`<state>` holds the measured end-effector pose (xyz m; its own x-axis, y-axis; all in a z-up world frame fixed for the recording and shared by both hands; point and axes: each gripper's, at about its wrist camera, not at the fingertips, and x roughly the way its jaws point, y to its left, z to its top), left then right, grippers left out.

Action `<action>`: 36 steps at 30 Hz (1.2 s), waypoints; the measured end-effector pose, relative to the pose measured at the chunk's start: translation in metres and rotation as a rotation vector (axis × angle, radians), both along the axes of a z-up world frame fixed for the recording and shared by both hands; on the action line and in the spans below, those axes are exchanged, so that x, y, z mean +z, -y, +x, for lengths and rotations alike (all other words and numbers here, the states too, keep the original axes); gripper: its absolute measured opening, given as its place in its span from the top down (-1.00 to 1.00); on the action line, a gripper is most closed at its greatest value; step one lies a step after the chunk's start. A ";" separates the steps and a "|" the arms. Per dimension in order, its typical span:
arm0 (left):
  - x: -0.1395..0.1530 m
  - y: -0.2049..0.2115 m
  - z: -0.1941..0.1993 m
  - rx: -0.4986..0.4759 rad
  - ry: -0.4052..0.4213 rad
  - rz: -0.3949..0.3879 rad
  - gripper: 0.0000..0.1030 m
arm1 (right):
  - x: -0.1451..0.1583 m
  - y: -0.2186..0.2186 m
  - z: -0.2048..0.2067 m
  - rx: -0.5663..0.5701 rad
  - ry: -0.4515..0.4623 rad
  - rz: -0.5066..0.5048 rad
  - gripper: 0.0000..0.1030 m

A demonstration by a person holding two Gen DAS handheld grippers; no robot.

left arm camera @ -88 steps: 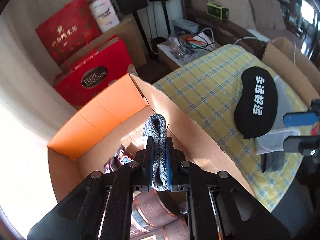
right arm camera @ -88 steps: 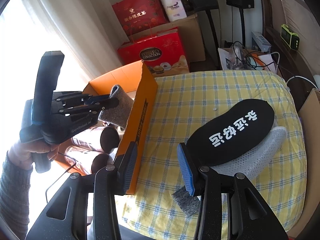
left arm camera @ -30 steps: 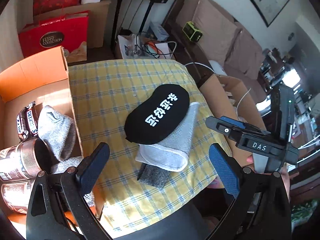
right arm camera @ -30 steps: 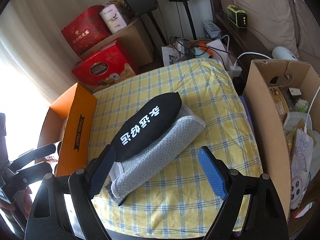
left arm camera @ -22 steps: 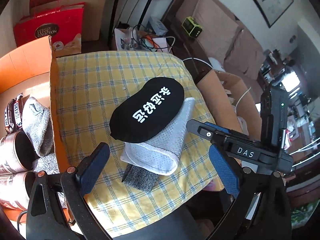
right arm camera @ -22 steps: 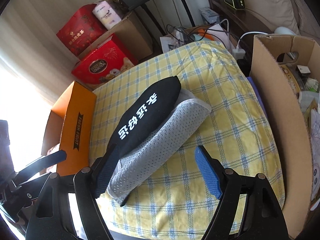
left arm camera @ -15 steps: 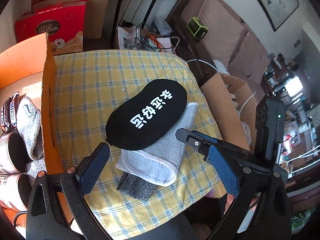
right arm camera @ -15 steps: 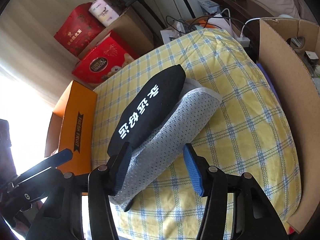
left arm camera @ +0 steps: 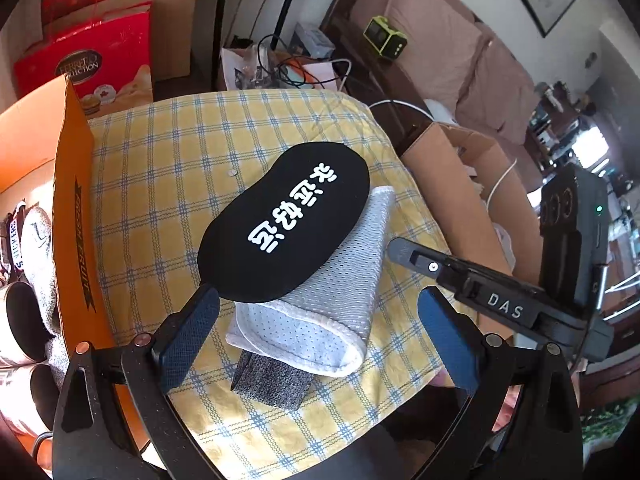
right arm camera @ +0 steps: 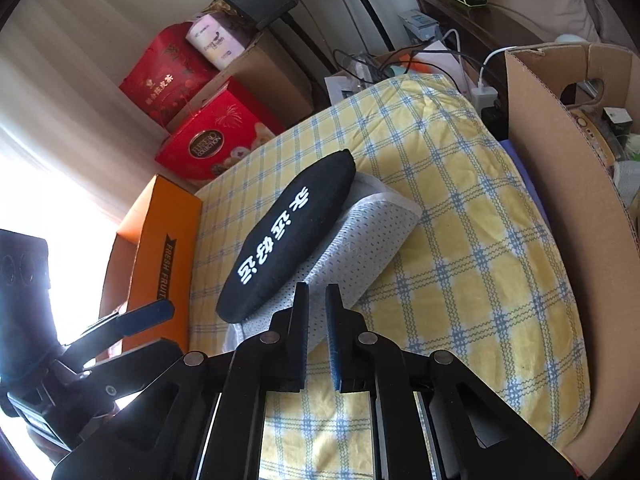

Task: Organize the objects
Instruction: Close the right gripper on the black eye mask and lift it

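Note:
A black eye mask with white lettering (left arm camera: 286,222) (right arm camera: 288,236) lies on a folded white mesh cloth (left arm camera: 328,312) (right arm camera: 360,240), which lies over a dark grey sock (left arm camera: 272,378) on the yellow checked cushion (left arm camera: 160,184). My left gripper (left arm camera: 316,328) is open and empty, its fingers astride the near end of the pile. My right gripper (right arm camera: 316,308) has its jaws nearly together with a narrow gap, at the near edge of the white cloth; whether it pinches the cloth cannot be told. It shows from the side in the left wrist view (left arm camera: 400,248).
An orange cardboard box (left arm camera: 72,216) (right arm camera: 160,248) at the left holds a grey sock (left arm camera: 38,236) and metal cans (left arm camera: 20,320). A brown cardboard box (right arm camera: 560,184) (left arm camera: 460,184) stands at the cushion's right. Red gift boxes (right arm camera: 212,140) and speakers stand behind.
My left gripper released the grey sock into the orange box and moved over to the pile, open. My right gripper closed its jaws from wide open to nearly shut at the white cloth.

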<state>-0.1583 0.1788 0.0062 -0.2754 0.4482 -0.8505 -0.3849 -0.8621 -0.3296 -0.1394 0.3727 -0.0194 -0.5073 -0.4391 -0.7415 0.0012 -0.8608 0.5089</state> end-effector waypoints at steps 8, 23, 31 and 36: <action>-0.020 0.003 -0.006 0.113 0.017 0.030 -0.93 | 0.023 -0.015 -0.018 -0.031 -0.055 0.042 0.00; -0.078 0.044 -0.042 0.436 0.124 0.150 -0.93 | -0.024 -0.006 -0.096 -0.001 0.016 0.035 0.00; -0.071 0.033 -0.043 0.404 0.075 0.092 0.08 | -0.015 0.005 -0.085 0.024 -0.037 0.025 0.65; -0.059 0.037 -0.039 0.410 0.020 0.085 0.42 | 0.003 0.011 -0.077 0.041 -0.083 0.031 0.75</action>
<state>-0.1977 0.1419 -0.0527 -0.4297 0.3739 -0.8220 -0.0084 -0.9119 -0.4104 -0.2161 0.3621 -0.0165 -0.5501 -0.4379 -0.7111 0.0779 -0.8747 0.4784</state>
